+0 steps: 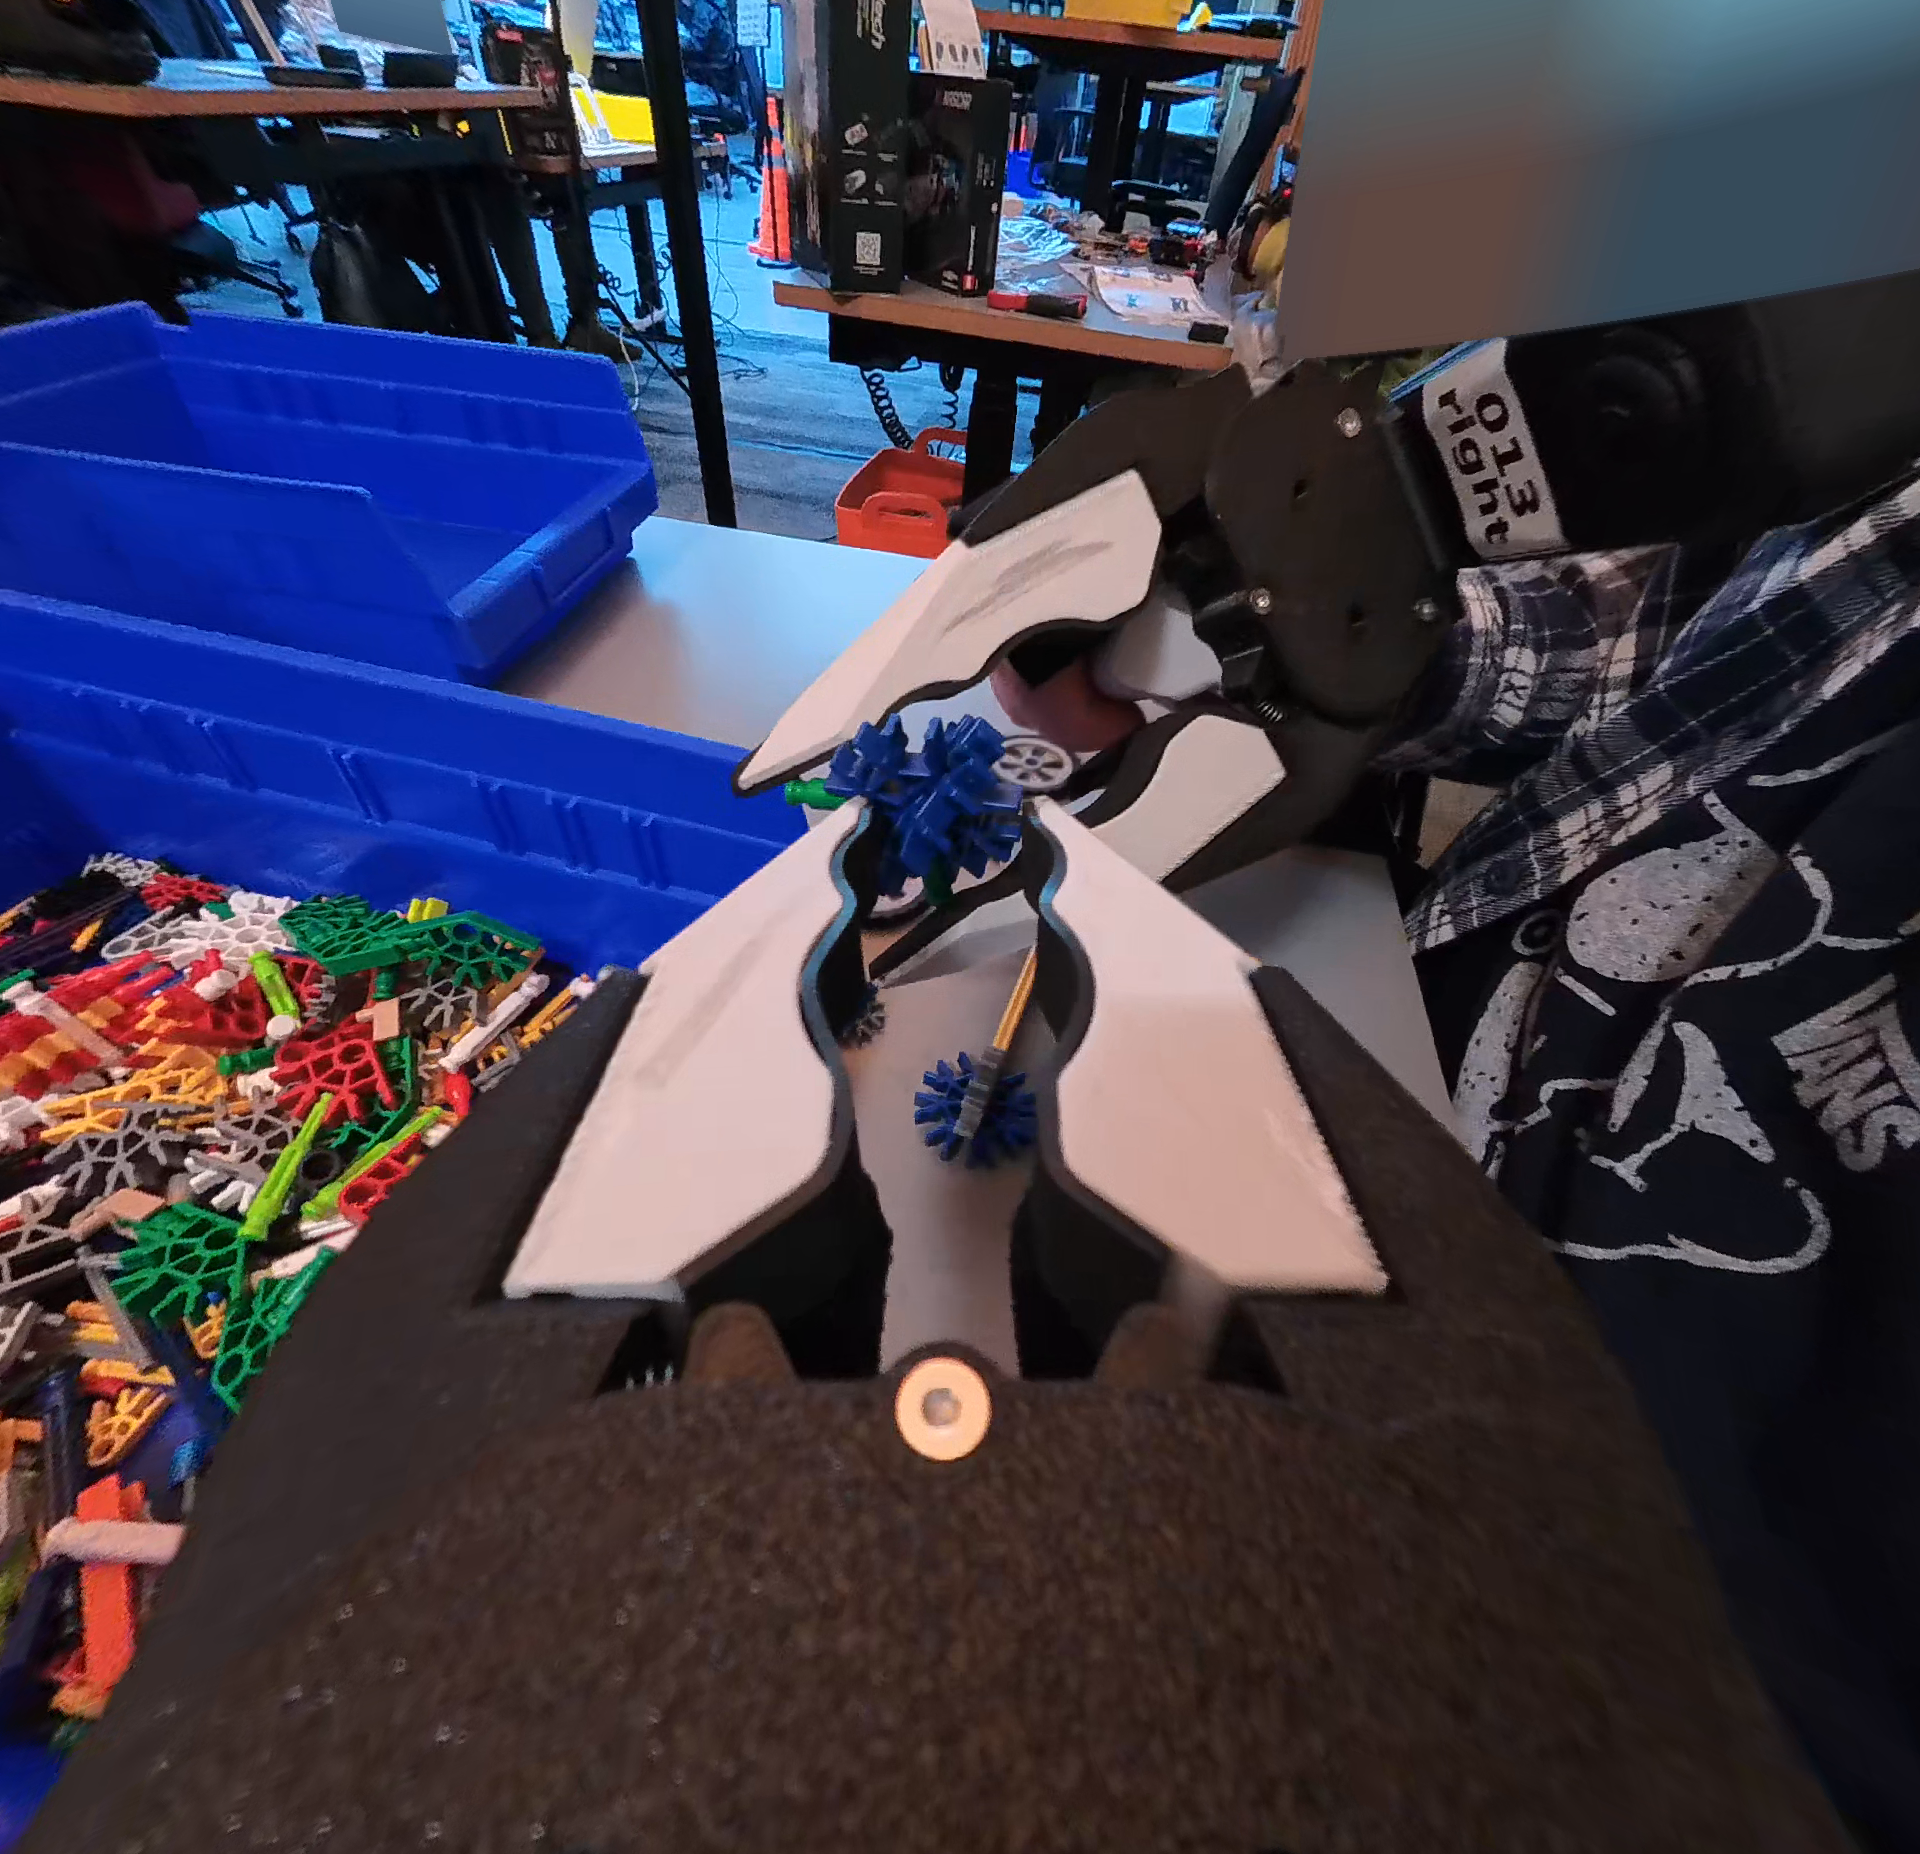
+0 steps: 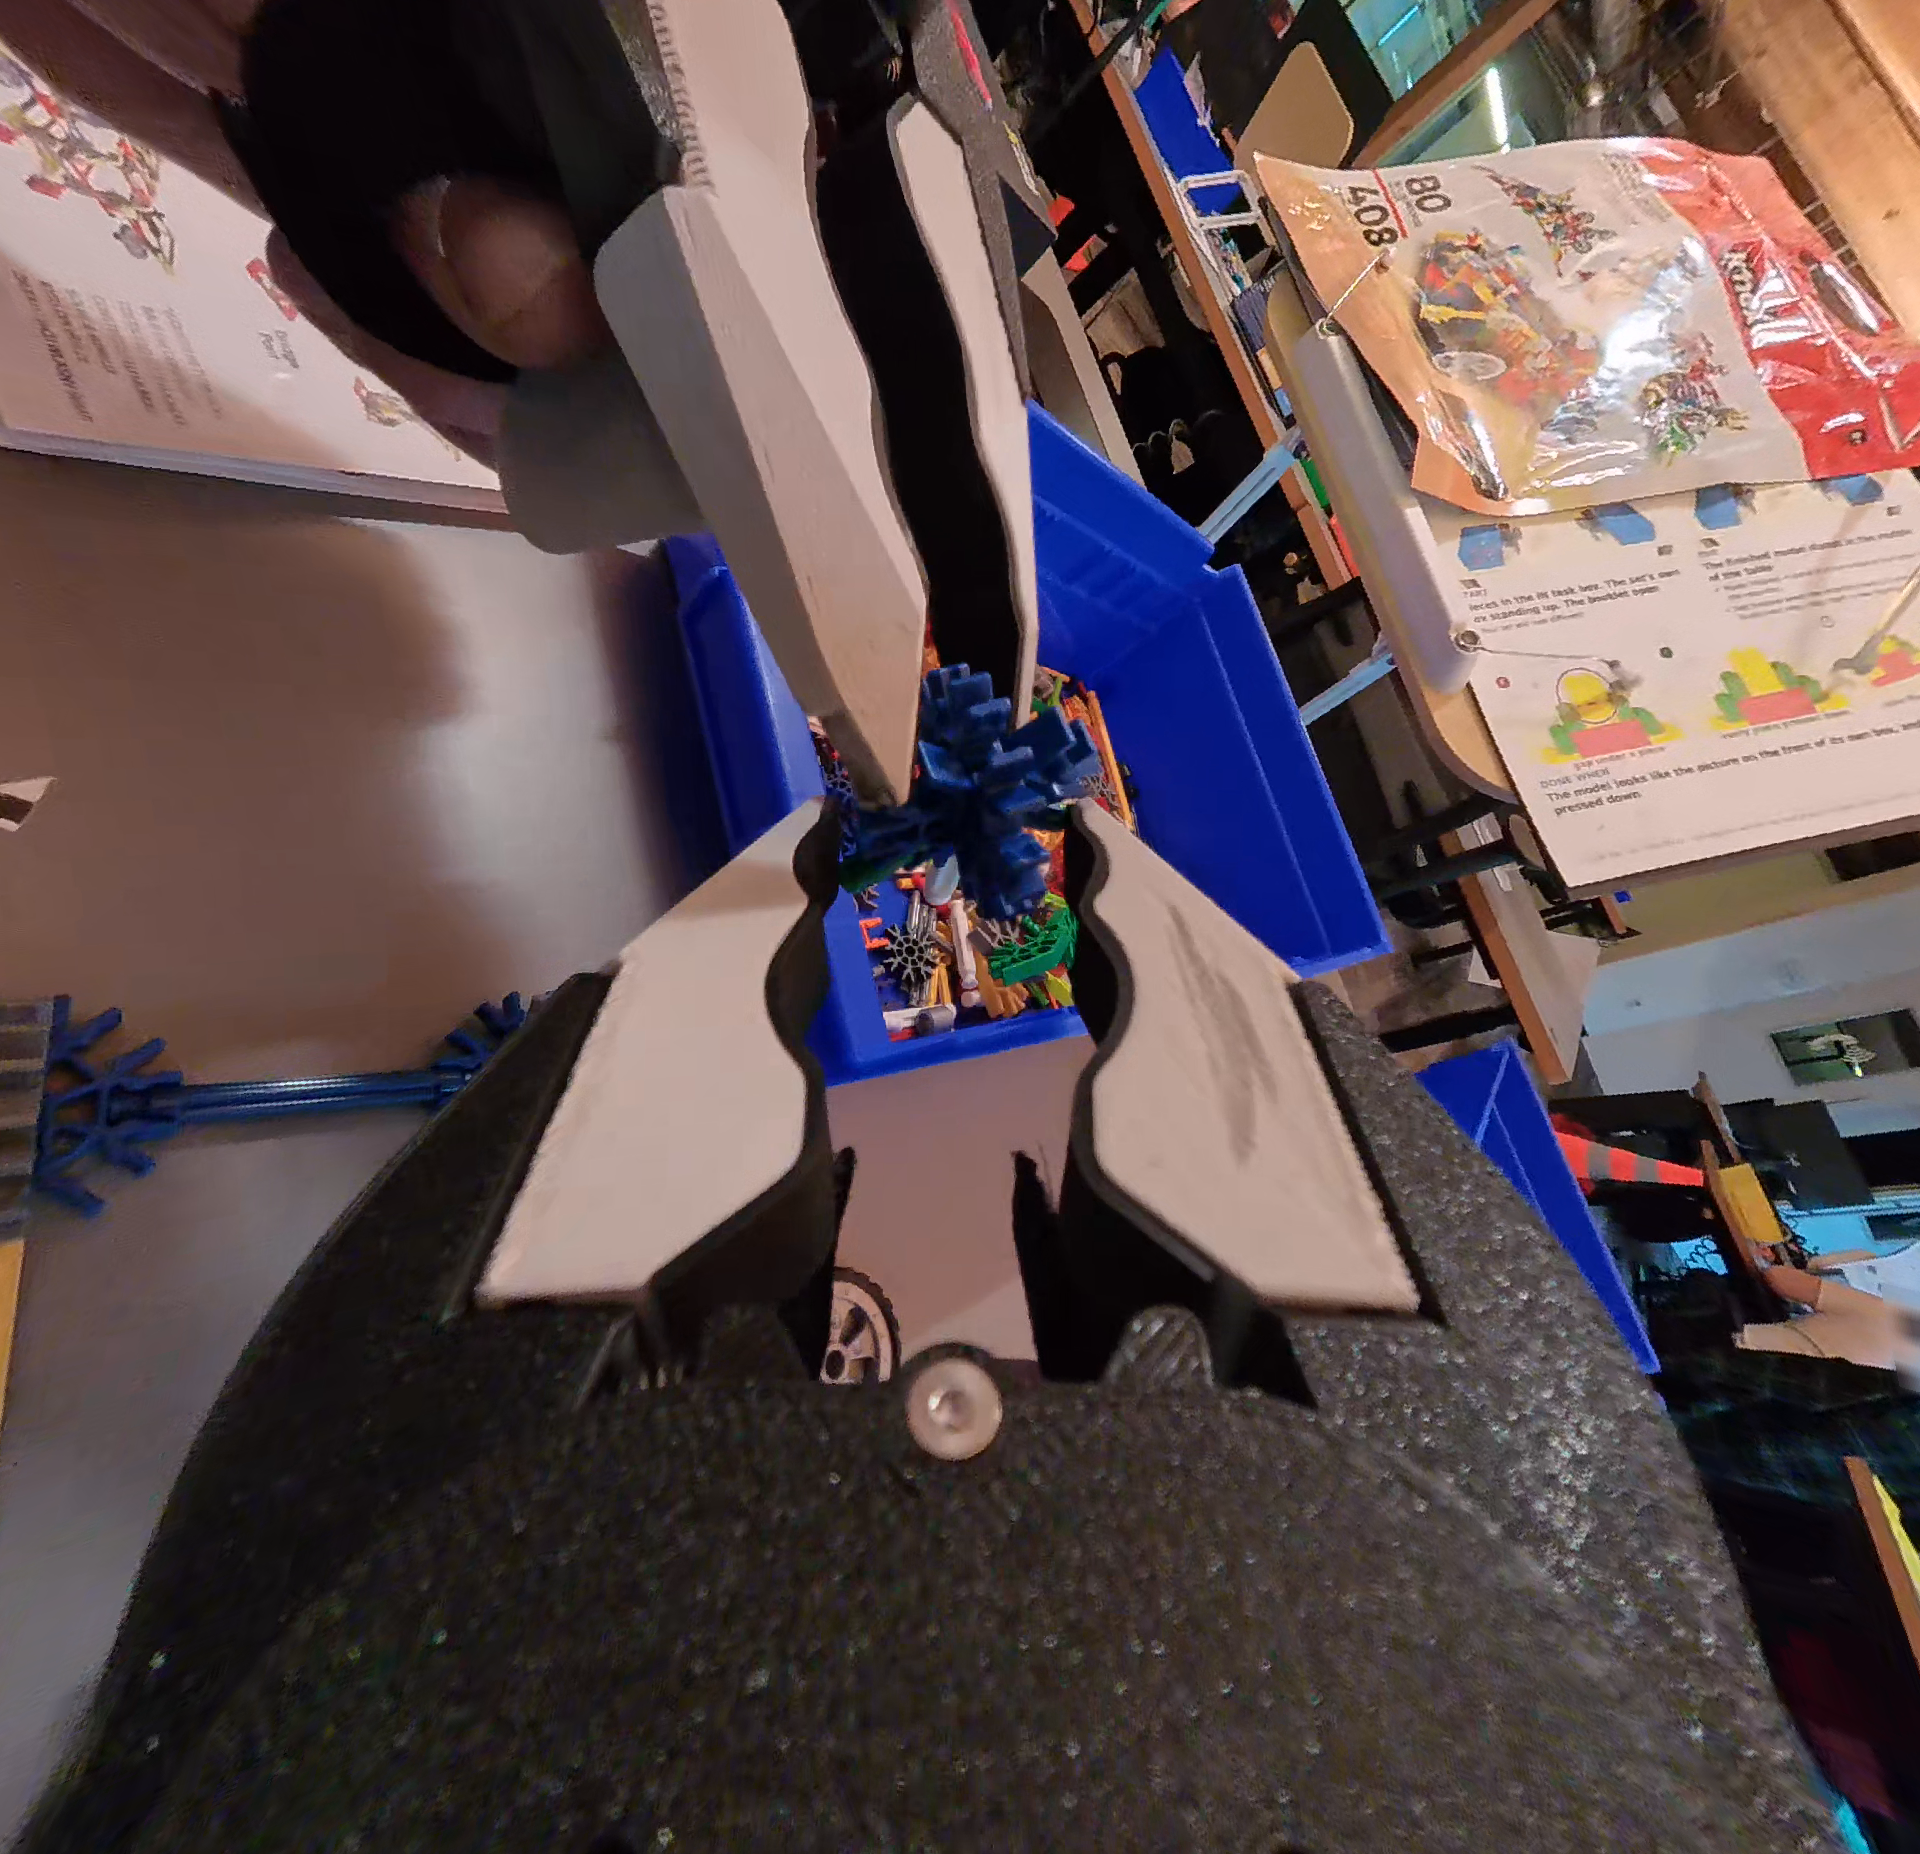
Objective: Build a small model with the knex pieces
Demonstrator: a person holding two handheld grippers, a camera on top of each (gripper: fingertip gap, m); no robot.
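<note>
The left hand-held gripper (image 1: 945, 817) has a rough, grainy matt black body, like coarse foam or printed plastic, smooth matt white finger plates with black edging, and a shiny metal screw (image 1: 941, 1407) at 6 o'clock. The right hand-held gripper (image 2: 951, 817) has the same finish; its right plate is scuffed grey. Both close on a blue connector cluster (image 1: 930, 802) of hard, slightly glossy plastic. The blue bin (image 1: 395, 796) at 9 o'clock is smooth glossy plastic. The tabletop (image 1: 717, 620) is smooth, matt pale grey. The plaid sleeve (image 1: 1621, 661) is woven cloth. The crinkled bag (image 2: 1621, 329) is glossy film.
</note>
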